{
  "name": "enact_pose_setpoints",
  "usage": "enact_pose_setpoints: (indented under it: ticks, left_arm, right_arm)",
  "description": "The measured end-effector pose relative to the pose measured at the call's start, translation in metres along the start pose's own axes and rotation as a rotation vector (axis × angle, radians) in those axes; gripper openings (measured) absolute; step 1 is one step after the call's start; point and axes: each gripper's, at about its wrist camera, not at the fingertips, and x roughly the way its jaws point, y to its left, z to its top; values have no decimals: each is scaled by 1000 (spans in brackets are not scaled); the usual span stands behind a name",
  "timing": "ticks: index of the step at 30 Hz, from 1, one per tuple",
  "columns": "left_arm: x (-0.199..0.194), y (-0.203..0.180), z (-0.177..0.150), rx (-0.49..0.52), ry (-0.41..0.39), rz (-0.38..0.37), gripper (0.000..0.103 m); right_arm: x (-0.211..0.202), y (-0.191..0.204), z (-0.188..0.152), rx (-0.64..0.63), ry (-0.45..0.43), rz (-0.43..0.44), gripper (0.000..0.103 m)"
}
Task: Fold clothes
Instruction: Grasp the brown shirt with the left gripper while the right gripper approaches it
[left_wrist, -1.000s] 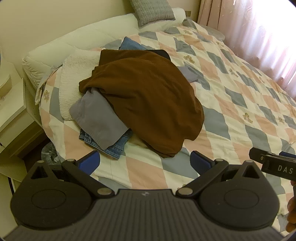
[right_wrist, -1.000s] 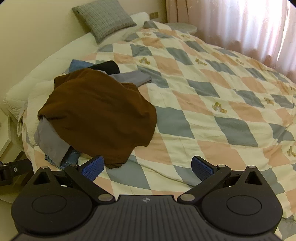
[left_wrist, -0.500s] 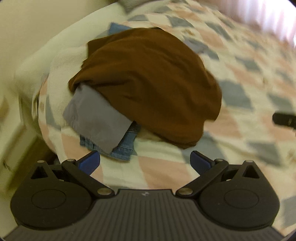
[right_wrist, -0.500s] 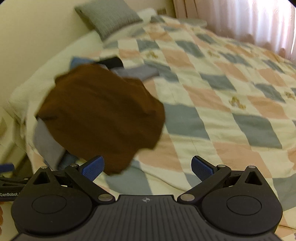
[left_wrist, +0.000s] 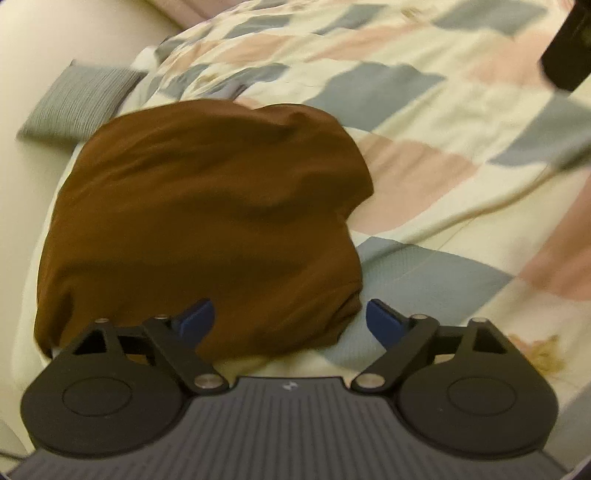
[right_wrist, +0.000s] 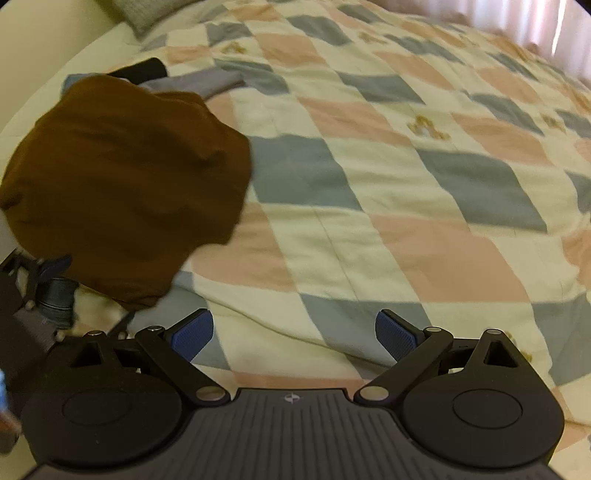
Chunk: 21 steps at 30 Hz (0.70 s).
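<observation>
Claws spread wide: left claw (left_wrist: 290, 321) hovers at the brown garment's (left_wrist: 207, 221) near edge, right claw (right_wrist: 293, 334) over the checked quilt (right_wrist: 406, 192), both released.

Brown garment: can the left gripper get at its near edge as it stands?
Probably yes. The left gripper is open, and the brown garment lies right ahead of its fingers on top of the pile, its near hem between them. Nothing covers that edge on the quilt.

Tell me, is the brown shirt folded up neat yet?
No. The brown garment lies rumpled, draped over the clothes pile, edges uneven. Both grippers, left and right, are open and empty.
</observation>
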Motion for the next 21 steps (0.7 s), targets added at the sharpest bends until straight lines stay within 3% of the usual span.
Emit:
enact_pose_setpoints:
  ticks: [3, 6, 13, 19, 20, 21]
  left_arm:
    - [21, -13, 3, 45, -4, 6, 79]
    - [37, -22, 5, 55, 4, 0, 79]
    - [80, -44, 10, 143, 18, 84, 68]
    - [104, -54, 12, 202, 3, 148, 68]
    - [105, -55, 12, 209, 2, 156, 65]
    - [106, -57, 13, 217, 0, 164, 48]
  right_arm:
    - [8, -10, -8, 21, 11, -13, 97]
    - [16, -16, -12, 38, 28, -19, 97]
    - [30, -26, -13, 70, 43, -15, 97]
    - [37, -30, -18, 69, 55, -25, 97]
    - [38, -31, -19, 72, 58, -27, 97]
    - [38, -32, -20, 78, 62, -28, 97]
